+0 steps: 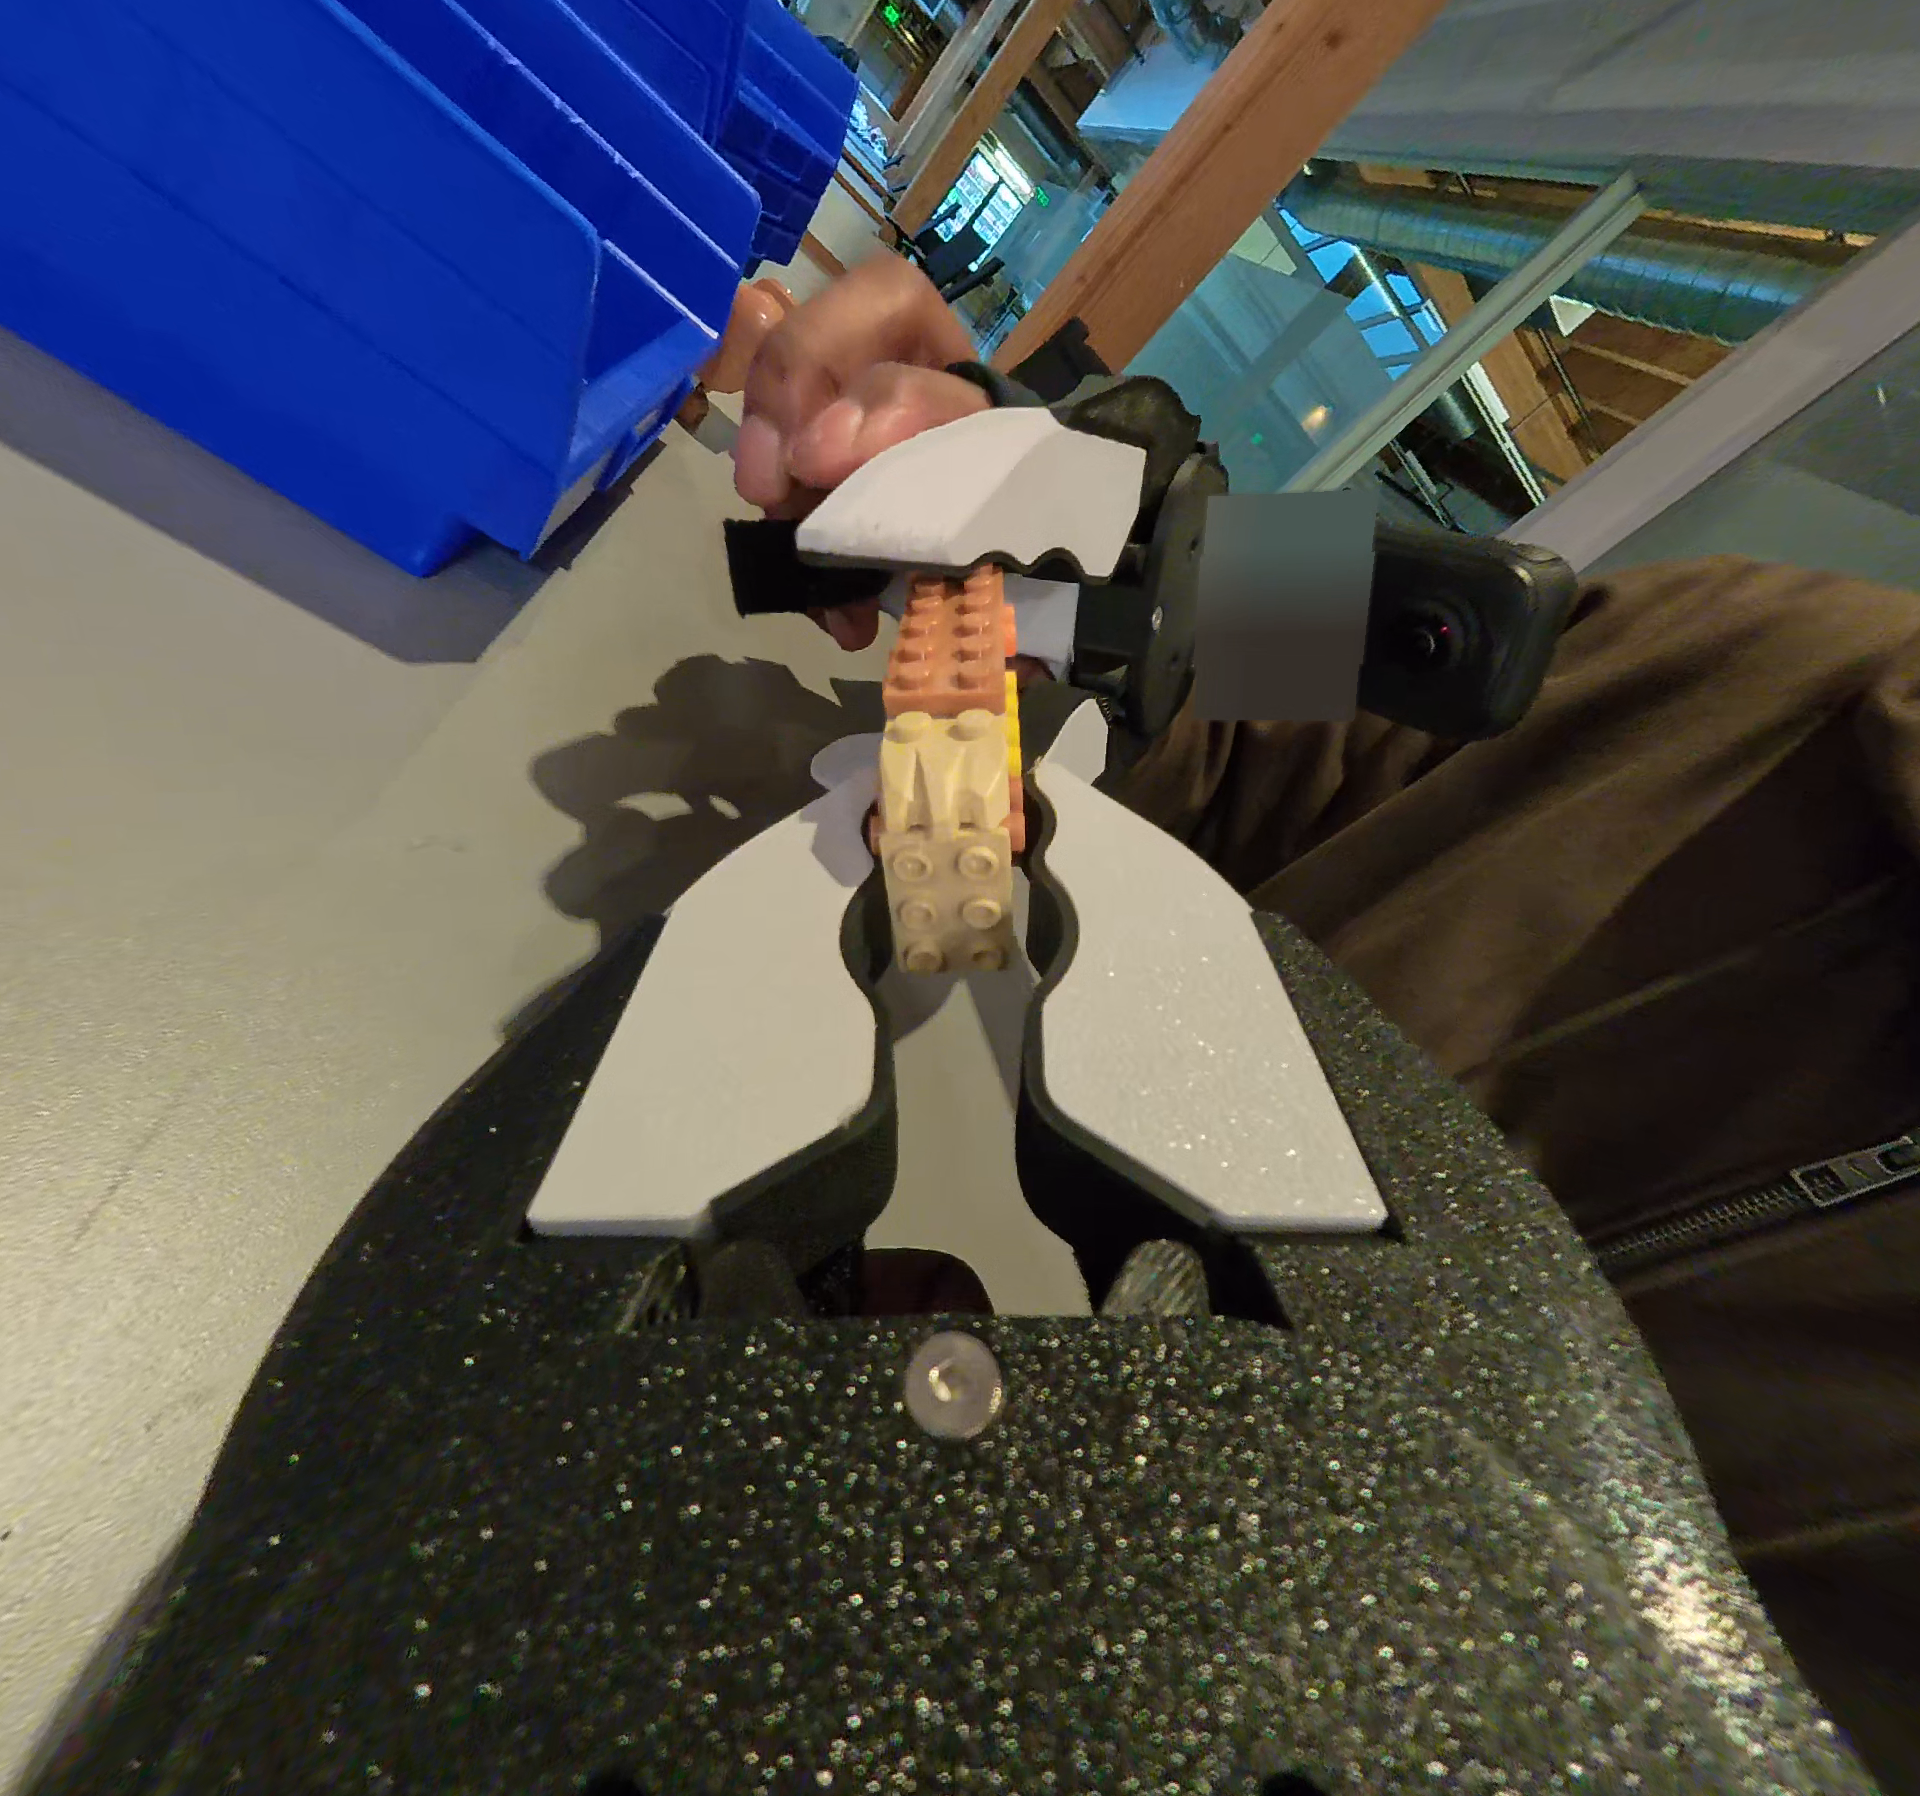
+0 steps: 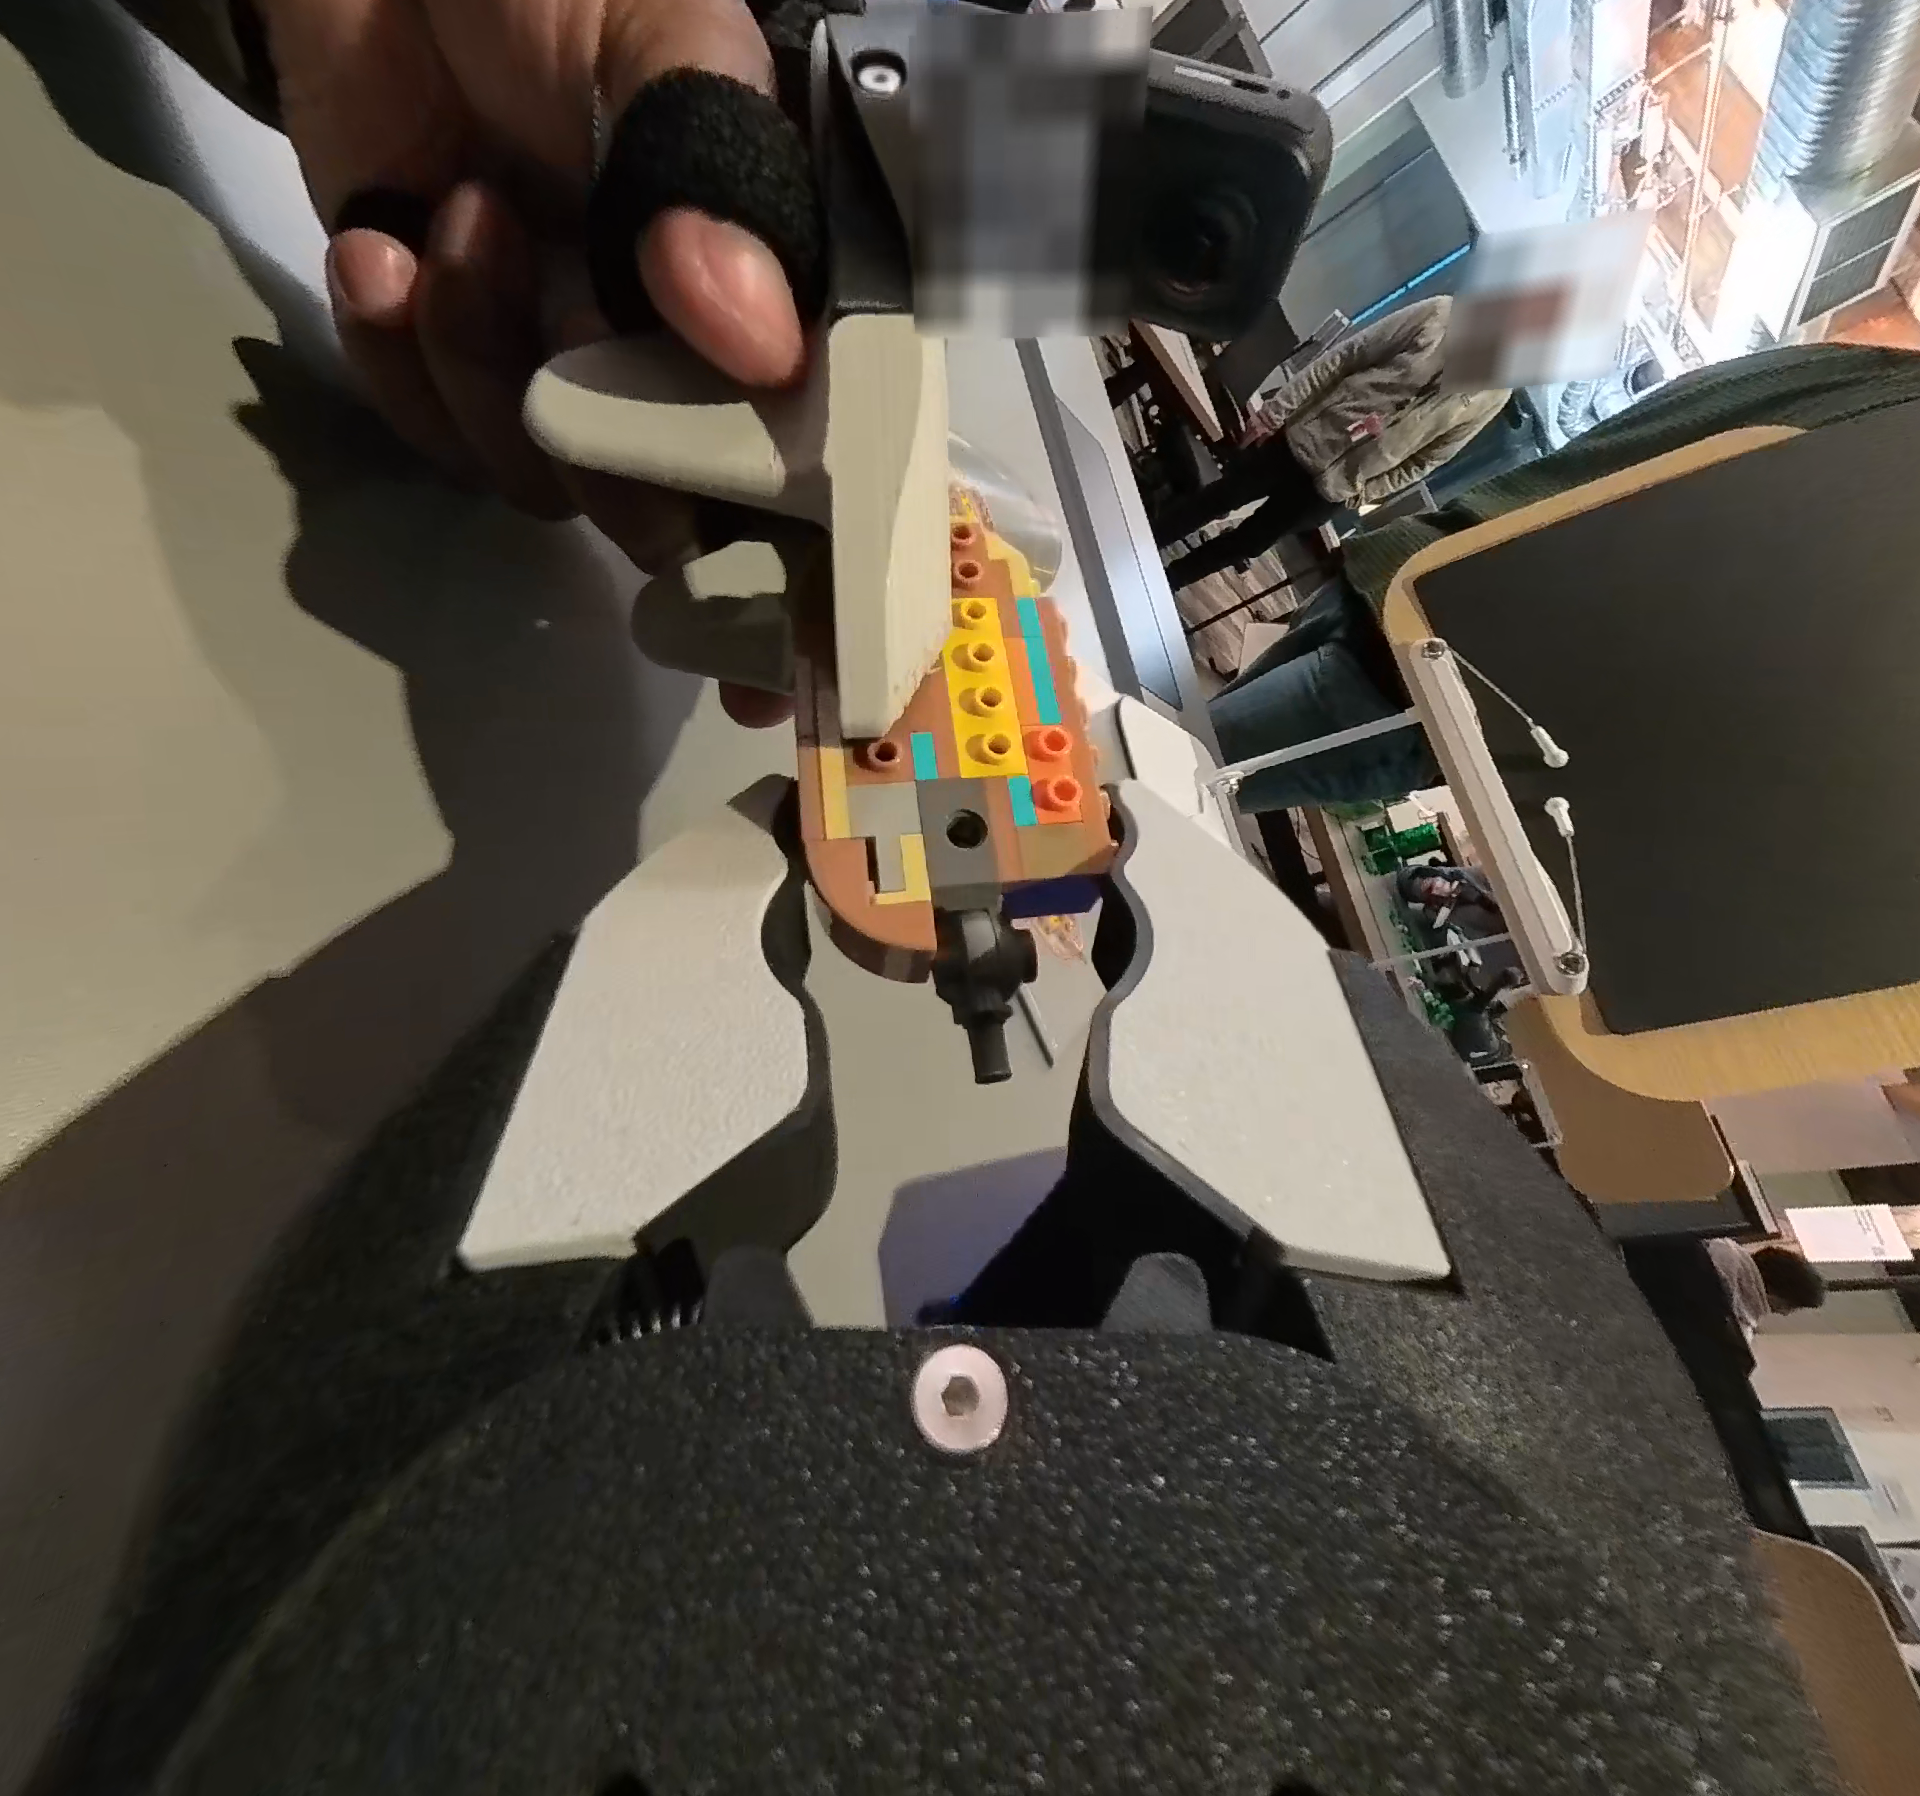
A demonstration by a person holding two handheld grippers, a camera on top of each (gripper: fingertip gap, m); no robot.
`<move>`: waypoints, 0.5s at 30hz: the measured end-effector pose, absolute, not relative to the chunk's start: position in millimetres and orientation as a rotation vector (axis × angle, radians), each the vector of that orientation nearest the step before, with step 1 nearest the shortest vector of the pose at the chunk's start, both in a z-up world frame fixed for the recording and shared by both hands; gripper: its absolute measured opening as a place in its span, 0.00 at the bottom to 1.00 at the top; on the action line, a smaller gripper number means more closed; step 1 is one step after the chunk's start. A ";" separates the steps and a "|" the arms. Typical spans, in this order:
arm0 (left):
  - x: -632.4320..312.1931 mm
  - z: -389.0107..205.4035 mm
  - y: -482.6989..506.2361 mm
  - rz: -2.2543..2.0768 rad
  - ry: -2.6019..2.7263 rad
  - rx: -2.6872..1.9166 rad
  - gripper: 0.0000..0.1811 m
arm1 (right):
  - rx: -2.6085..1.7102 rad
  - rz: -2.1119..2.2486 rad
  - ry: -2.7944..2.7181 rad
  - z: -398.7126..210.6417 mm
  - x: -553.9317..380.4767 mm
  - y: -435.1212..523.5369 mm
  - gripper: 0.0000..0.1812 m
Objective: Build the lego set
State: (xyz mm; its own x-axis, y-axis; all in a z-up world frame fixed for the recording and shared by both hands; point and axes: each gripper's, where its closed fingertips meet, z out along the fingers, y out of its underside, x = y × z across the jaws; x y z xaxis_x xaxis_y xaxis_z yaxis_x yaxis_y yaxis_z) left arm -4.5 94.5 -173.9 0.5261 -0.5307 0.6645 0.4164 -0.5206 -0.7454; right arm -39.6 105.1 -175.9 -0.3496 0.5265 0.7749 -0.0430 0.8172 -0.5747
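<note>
Mid-assembly step, by the look of it: both tools grip one partly built lego model (image 1: 951, 811), held in the air above the grey worktop (image 1: 208, 915), not resting on it. Left tool (image 1: 951, 873) is clenched on the tan end of the model, fingers pinching it from both sides w/ studs facing the cam. Right tool (image 2: 961, 863) is clenched on the opposite end, the rounded brown plate w/ yellow, teal and orange bits and a dark grey pin piece (image 2: 982, 977) sticking out toward the cam. In the right wrist view the left tool's pale finger (image 2: 894, 541) lies across the model's studded top. Next move prob. calls for pressing the two halves together or reseating a loose section: needs squeezing along the model's length w/o twisting, else plates could pop off. Hard to tell which joint is being worked. Pose: tools face each other nearly head-on, the model bridging them; right hand (image 1: 842, 396) wraps its handle from above, left hand (image 2: 499, 136) w/ black finger straps does likewise. Blue bins (image 1: 364, 188) sit near on the worktop.
</note>
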 end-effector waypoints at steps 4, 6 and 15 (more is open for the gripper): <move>-4.7 -177.6 96.0 -1.134 0.108 -1.786 0.12 | -0.381 0.617 -1.863 -179.5 -40.6 107.4 0.30; -7.5 -175.5 98.4 -1.083 0.115 -1.781 0.12 | -0.416 0.628 -1.848 -178.4 -43.0 110.0 0.30; -40.1 -176.8 106.9 -0.165 0.482 -1.810 0.12 | -0.854 1.156 -1.922 -179.5 -36.2 113.8 0.40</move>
